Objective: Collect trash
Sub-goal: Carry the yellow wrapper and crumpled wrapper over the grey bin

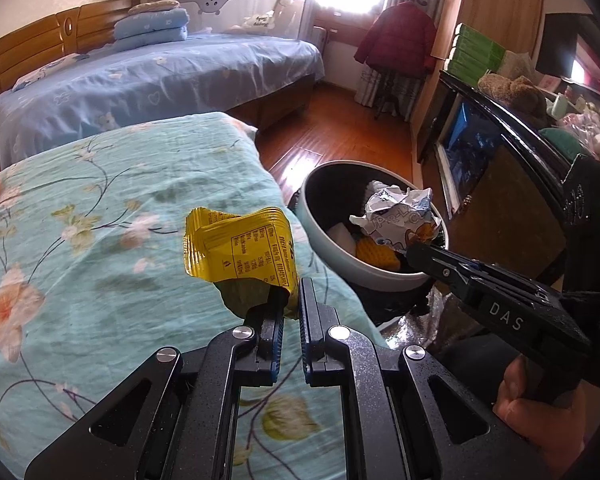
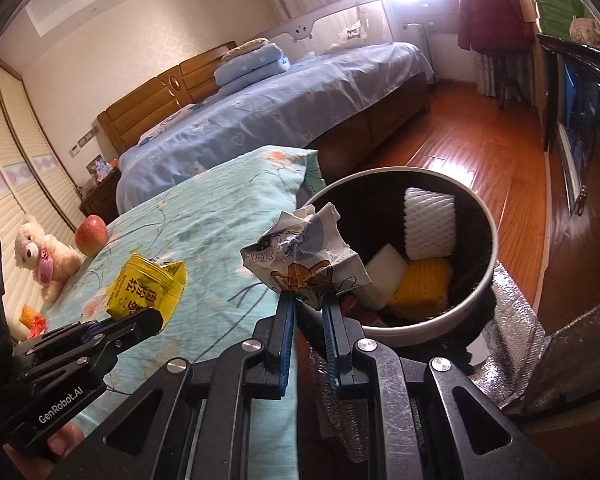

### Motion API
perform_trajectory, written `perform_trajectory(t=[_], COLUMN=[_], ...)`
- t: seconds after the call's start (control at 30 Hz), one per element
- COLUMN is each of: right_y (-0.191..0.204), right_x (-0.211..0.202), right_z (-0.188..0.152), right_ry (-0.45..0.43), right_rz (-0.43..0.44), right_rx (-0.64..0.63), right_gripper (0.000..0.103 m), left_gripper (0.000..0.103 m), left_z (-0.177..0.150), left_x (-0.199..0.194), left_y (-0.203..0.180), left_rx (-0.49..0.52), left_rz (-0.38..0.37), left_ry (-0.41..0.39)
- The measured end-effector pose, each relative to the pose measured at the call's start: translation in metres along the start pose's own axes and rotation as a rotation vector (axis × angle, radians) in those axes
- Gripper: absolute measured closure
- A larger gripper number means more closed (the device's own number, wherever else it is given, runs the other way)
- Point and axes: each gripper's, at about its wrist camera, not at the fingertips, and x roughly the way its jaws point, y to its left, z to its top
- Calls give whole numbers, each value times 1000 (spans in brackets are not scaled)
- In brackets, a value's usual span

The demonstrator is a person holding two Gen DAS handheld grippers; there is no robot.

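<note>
Both claws were loaded, the left gripper (image 1: pixel 289 300) pinching the yellow wrapper (image 1: pixel 240 248) over the floral bedspread (image 1: pixel 80 208), the right gripper (image 2: pixel 306 300) clamping crumpled paper (image 2: pixel 304 256) at the bin (image 2: pixel 488 280) rim, where an early release risked dropping it outside.

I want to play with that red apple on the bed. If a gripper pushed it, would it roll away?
Probably yes: the apple looks round and smooth, so a push would likely set it rolling. The soft, wrinkled floral bedspread might slow it soon. It looks firm and fairly heavy for its size, unlike the crinkly yellow wrapper.
</note>
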Motion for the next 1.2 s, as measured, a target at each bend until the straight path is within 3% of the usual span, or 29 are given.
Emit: perform_trajectory(t=[1.2], right_y=[-33], right_x=[0], right_z=[6], right_ry=[-2], right_rz=[-57], right_rx=[41], right_gripper=[88], left_gripper=[96], left_z=[23], left_x=[21], left_y=[-36], left_rx=[64], left_rz=[-47], left_ry=[11])
